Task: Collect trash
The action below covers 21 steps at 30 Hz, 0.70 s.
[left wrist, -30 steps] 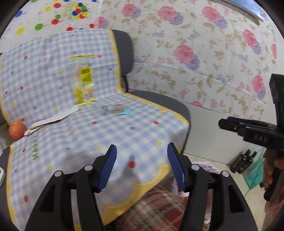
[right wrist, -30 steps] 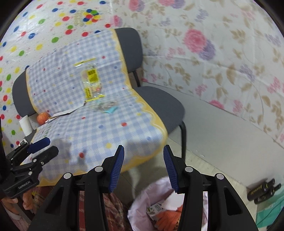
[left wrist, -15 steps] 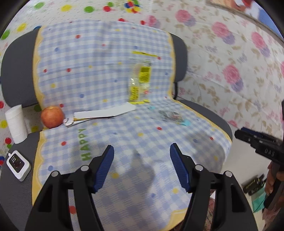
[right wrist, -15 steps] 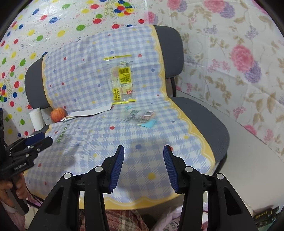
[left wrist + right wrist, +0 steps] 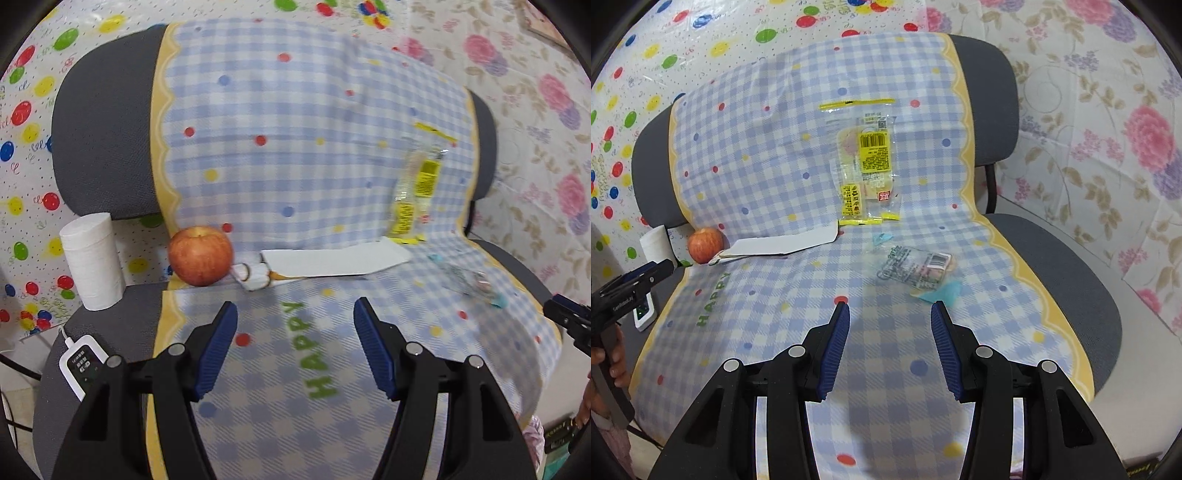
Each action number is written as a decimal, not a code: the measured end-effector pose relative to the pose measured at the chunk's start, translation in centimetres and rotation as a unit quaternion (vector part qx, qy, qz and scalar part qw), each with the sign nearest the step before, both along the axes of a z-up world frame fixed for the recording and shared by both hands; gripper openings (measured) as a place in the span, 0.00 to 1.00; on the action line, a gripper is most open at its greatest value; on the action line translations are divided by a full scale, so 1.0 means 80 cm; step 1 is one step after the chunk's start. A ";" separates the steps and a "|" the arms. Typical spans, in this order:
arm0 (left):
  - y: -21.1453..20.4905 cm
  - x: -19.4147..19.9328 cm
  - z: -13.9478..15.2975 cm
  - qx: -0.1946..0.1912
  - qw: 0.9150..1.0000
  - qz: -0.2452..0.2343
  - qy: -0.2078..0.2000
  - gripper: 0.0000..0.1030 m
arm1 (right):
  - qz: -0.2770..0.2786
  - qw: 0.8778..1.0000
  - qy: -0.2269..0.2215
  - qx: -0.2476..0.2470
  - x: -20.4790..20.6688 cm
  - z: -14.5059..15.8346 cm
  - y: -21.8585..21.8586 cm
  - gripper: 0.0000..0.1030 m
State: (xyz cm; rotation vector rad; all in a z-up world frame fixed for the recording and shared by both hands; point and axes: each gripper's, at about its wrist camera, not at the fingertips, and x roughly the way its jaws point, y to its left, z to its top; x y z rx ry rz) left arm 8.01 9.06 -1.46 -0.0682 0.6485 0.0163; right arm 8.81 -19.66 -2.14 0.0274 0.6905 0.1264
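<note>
Two grey chairs carry a blue checked cloth (image 5: 798,295). A clear wrapper with yellow labels (image 5: 867,173) (image 5: 419,188) leans on the backrest. A smaller crumpled clear wrapper (image 5: 918,271) (image 5: 467,280) with a blue scrap (image 5: 943,293) lies on the seat. A white card strip (image 5: 783,243) (image 5: 332,262) lies near the seat's back. My right gripper (image 5: 889,314) hangs open just short of the crumpled wrapper, holding nothing. My left gripper (image 5: 295,314) is open and empty above the word HAPPY, facing the card strip.
A red apple (image 5: 201,256) (image 5: 705,243) sits at the cloth's left edge beside a white paper roll (image 5: 92,262). A small white device (image 5: 83,365) with a cable lies on the left seat. Patterned sheets cover the wall behind. A hand (image 5: 607,363) holds the other gripper's handle.
Both views have swung left and toward the chairs, away from the floor and the trash bag. The apple, roll and white device came into the left wrist view. The left jaws stand slightly wider.
</note>
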 end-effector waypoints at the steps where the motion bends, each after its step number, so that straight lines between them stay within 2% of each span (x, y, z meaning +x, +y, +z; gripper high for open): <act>1: 0.004 0.006 -0.002 0.001 1.000 0.006 0.003 0.62 | 0.001 1.000 0.001 -0.001 0.007 -0.001 0.002 0.46; 9: 0.042 0.075 0.005 0.012 0.998 0.063 0.004 0.59 | 0.014 1.000 0.007 -0.004 0.071 -0.005 0.030 0.45; 10: 0.046 0.084 0.005 0.009 0.998 0.068 0.007 0.56 | 0.015 1.000 0.007 -0.004 0.076 -0.006 0.033 0.45; 14: 0.061 0.122 -0.018 -0.018 0.996 0.074 0.049 0.49 | 0.024 1.000 0.011 -0.002 0.105 -0.009 0.046 0.42; 21: 0.069 0.162 -0.081 -0.067 0.987 0.070 0.132 0.47 | 0.038 0.999 0.022 -0.006 0.133 -0.020 0.060 0.42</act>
